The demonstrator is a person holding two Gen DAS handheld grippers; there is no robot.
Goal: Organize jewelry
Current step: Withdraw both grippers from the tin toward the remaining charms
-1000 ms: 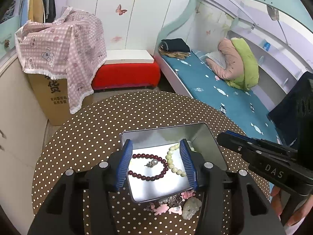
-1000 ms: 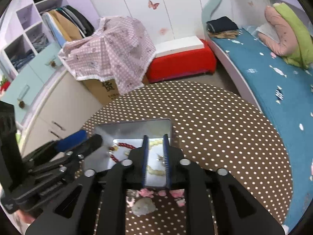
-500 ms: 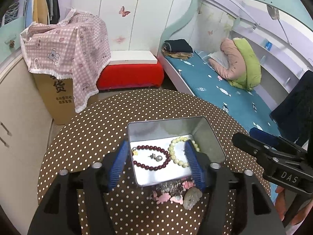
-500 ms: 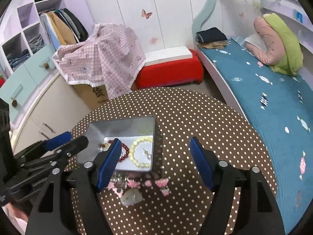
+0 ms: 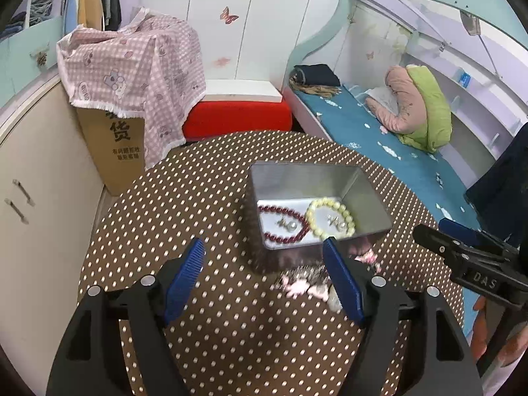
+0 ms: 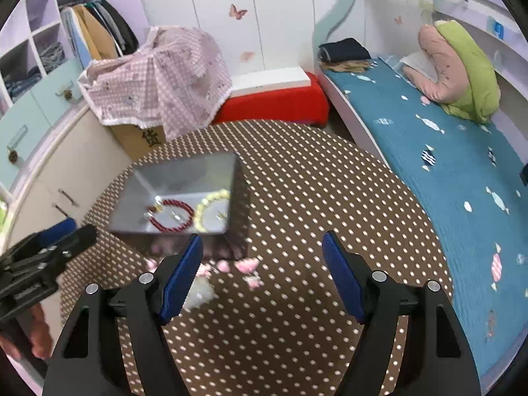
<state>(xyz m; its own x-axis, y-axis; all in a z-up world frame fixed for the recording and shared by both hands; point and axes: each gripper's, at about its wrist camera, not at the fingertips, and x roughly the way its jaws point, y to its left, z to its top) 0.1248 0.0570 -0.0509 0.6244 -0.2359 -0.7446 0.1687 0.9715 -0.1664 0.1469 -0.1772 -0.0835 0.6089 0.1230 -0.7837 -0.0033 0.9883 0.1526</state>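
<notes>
While your left tongs [image 5: 264, 260] hang spread wide over the dotted counter [image 5: 198, 198], the metal tin [image 5: 369, 194] ahead holds a red bracelet [image 5: 283, 229] beside a yellow one [image 5: 330, 219]. From the right view, your right tongs [image 6: 260, 260] gape equally wide, gripping nothing, the tin [image 6: 184, 175] front-left, pink trinkets [image 6: 246, 265] just before it.

Both wrist views look down and forward along their own blue fingers, from close above the table [image 5: 204, 198]. The left view has the tin [image 5: 316, 178] at centre right; the right view has it at centre left [image 6: 184, 178]. Both share table, tin, wardrobe [image 5: 250, 23] and bed [image 6: 429, 151].
</notes>
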